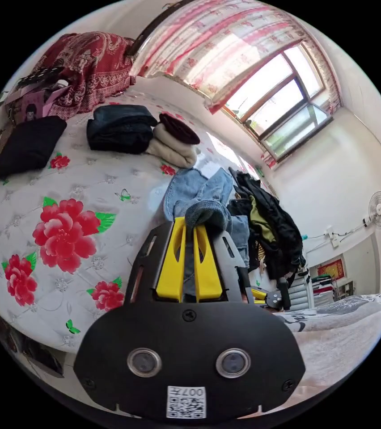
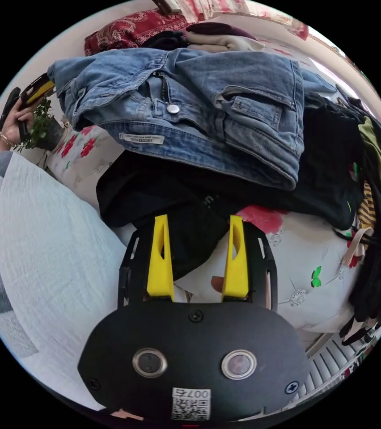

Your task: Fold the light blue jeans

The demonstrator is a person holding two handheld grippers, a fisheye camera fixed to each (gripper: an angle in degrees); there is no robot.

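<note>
- My left tool (image 1: 189, 232) is clenched on a bunched fold of the light blue jeans (image 1: 199, 196).
- My right tool (image 2: 198, 243) is released; jeans waistband lies just ahead on the dark clothes pile (image 2: 163, 196).
- Risk: thick denim slipping out, or dragging the pile along the bed (image 1: 110, 187).

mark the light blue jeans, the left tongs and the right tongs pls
light blue denim jeans (image 2: 226, 94): right gripper view, front panel beside the fly.
left tongs (image 1: 189, 232): left gripper view, gap between the yellow tips, shut on a denim fold.
right tongs (image 2: 198, 223): right gripper view, open gap between the yellow tips, over dark cloth.
</note>
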